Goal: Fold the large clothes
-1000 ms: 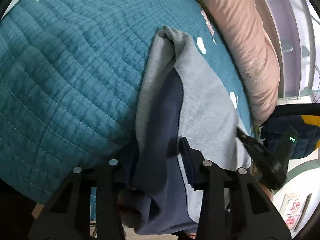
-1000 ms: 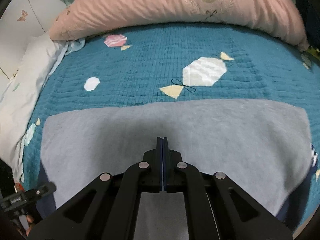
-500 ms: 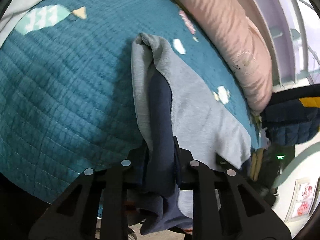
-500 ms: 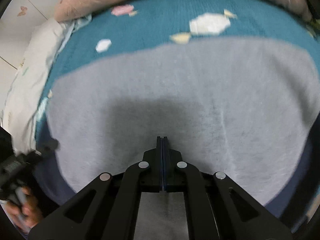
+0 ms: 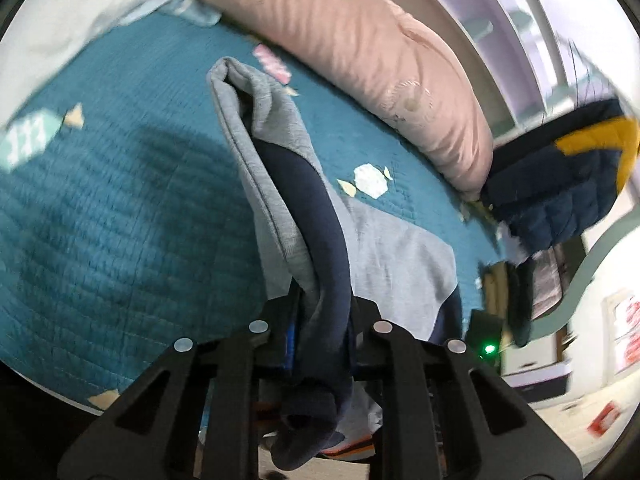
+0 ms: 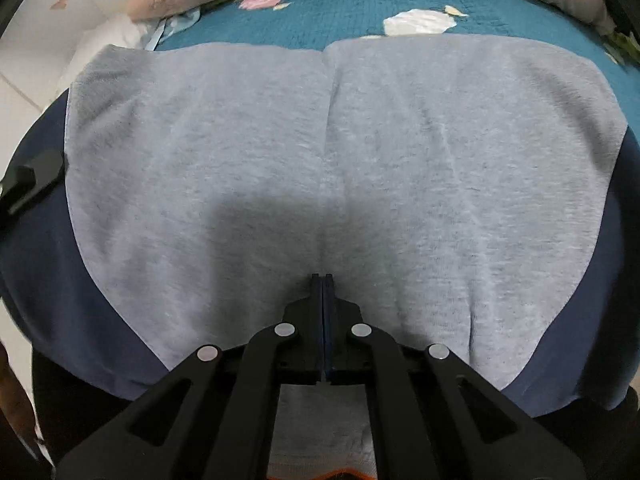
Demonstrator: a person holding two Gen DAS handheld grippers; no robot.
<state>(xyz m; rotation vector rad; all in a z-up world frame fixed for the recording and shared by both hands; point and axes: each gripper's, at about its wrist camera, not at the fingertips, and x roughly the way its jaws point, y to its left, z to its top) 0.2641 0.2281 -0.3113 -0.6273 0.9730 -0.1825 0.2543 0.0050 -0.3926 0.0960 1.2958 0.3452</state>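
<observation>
Grey fleece sweatshirt w/ navy-blue side panels (image 6: 360,152) lay spread across a teal quilted bedspread (image 5: 112,216), filling most of the right wrist view. Black left gripper (image 5: 322,312) had just been closing; its jaws were clamped on a bunched fold of the garment, grey and navy layers pinched between them, w/ that edge lifted off the bed and running away toward a long pink pillow (image 5: 360,44). Black right gripper (image 6: 322,280) had its jaws pressed together, nothing between them, tips over the grey fabric near its centre seam; whether they touched it couldn't be told. Navy and yellow quilted jacket (image 5: 560,184) sat beside the pillow's end.
</observation>
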